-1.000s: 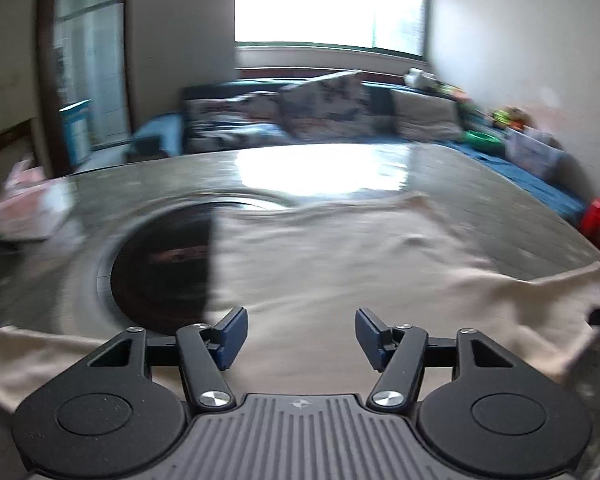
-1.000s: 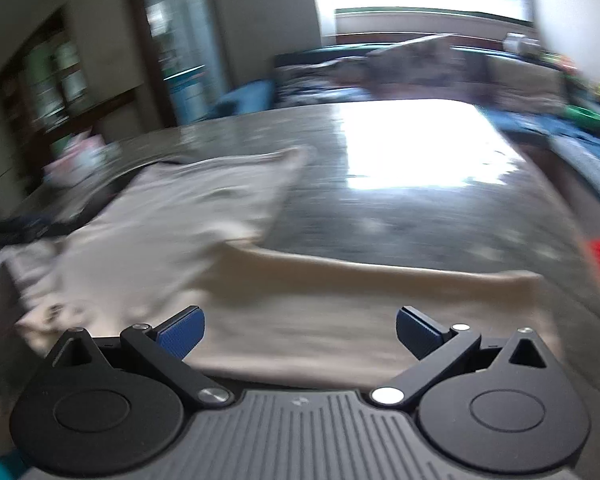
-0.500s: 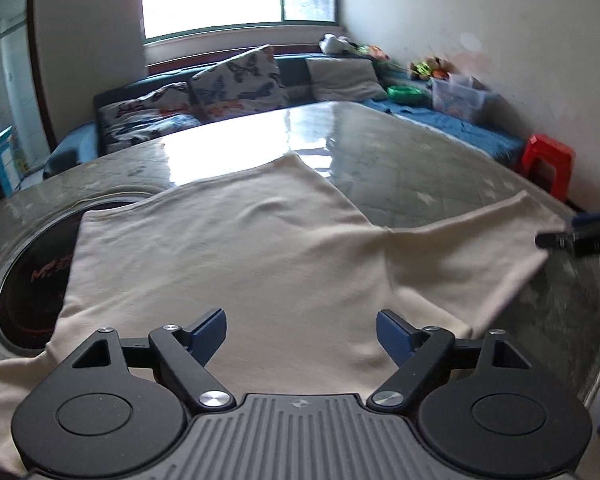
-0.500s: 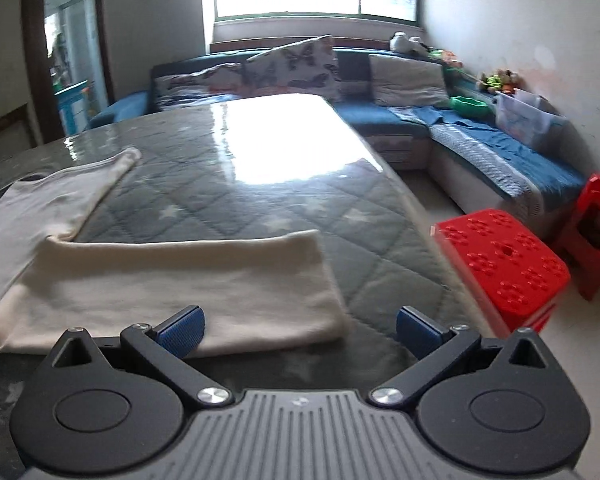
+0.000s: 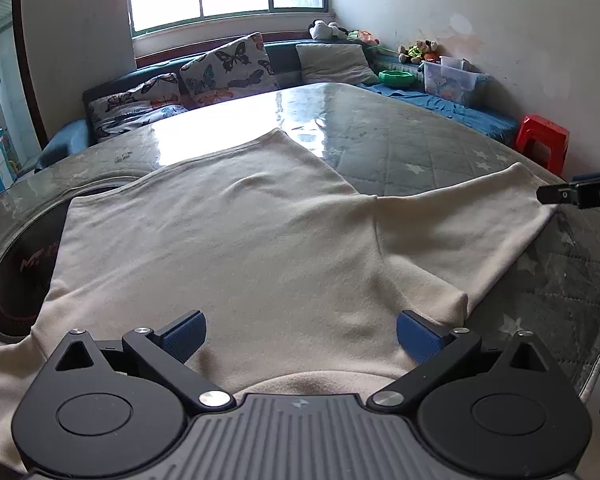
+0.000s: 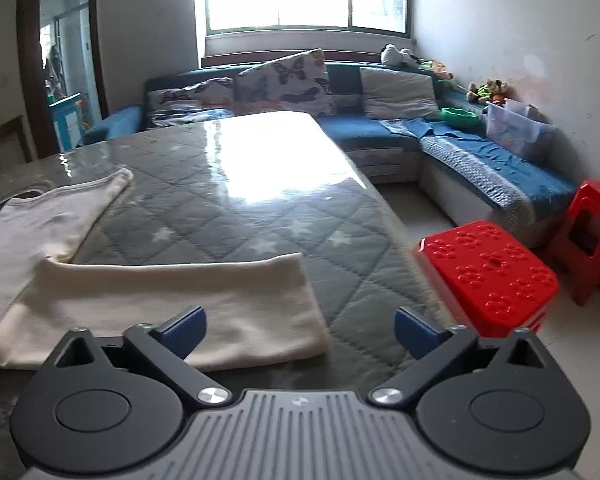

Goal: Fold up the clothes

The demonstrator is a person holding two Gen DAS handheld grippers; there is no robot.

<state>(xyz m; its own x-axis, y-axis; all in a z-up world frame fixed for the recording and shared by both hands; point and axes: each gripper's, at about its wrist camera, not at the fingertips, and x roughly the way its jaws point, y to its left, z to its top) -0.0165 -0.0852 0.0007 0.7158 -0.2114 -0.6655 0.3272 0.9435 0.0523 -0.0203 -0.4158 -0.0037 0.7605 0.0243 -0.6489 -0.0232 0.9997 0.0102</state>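
A cream long-sleeved top (image 5: 228,240) lies spread flat on the glass-topped table (image 5: 400,136). My left gripper (image 5: 300,334) is open and empty, low over the top's near edge. One sleeve (image 6: 172,304) stretches to the right along the table's near side. My right gripper (image 6: 298,330) is open and empty just above that sleeve's cuff end. The tip of the right gripper also shows in the left wrist view (image 5: 580,194), beside the cuff.
A dark round hotplate (image 5: 20,276) is set into the table, partly under the top. Two red plastic stools (image 6: 488,276) stand right of the table. A blue corner sofa (image 6: 380,136) with cushions and a clear storage box (image 6: 512,128) lines the far walls.
Both grippers swung right and steadied. The left gripper opened wider. The right gripper now sits over the cuff end of the sleeve, which lies flat.
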